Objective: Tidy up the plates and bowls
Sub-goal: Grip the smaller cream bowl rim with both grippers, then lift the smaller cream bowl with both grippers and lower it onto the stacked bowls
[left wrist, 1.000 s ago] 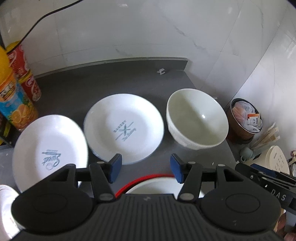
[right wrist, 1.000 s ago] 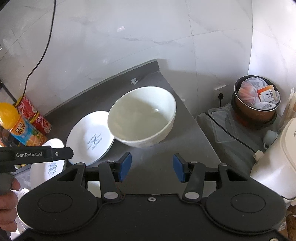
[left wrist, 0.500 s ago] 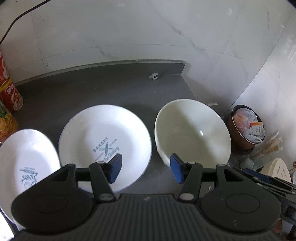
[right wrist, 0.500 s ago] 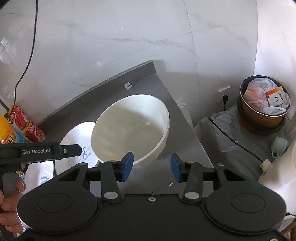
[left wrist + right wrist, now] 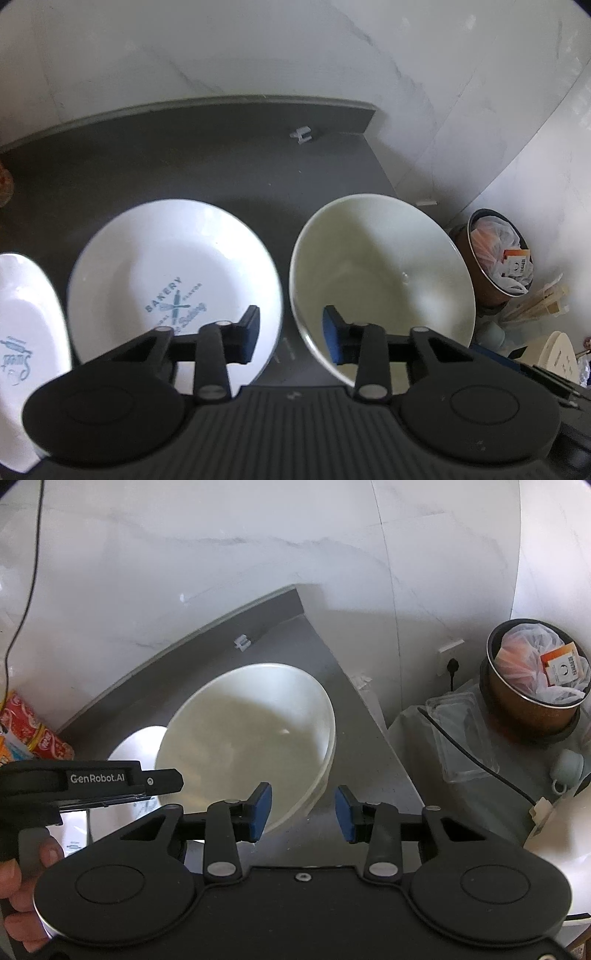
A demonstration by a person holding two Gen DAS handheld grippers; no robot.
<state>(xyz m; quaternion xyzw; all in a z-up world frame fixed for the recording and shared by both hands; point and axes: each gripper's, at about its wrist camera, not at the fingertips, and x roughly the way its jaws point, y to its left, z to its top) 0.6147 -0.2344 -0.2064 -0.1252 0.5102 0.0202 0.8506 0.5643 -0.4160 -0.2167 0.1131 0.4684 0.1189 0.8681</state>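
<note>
Right above the gap between plate and bowl, the left gripper hangs with its blue-padded fingers spread wide and nothing between them. One pad sits over the near edge of the BAKERY plate, the other over the left rim of the big white bowl, and honestly I can't tell whether either pad is actually touching or just floating above. Plate and bowl sit side by side on the dark grey counter, really close, with only a thin strip of counter between them. Further left there's a second plate, cut off by the edge of the view, with some blue script printed on it.

The right gripper is also wide open and empty, straddling the near right rim of the same bowl, left pad over the bowl, right pad over bare counter. Off to its left you can see a hand on the other gripper's handle. Past the counter's end, down on the floor, a brown bin is stuffed with bags. Red cans stand by the wall at far left.
</note>
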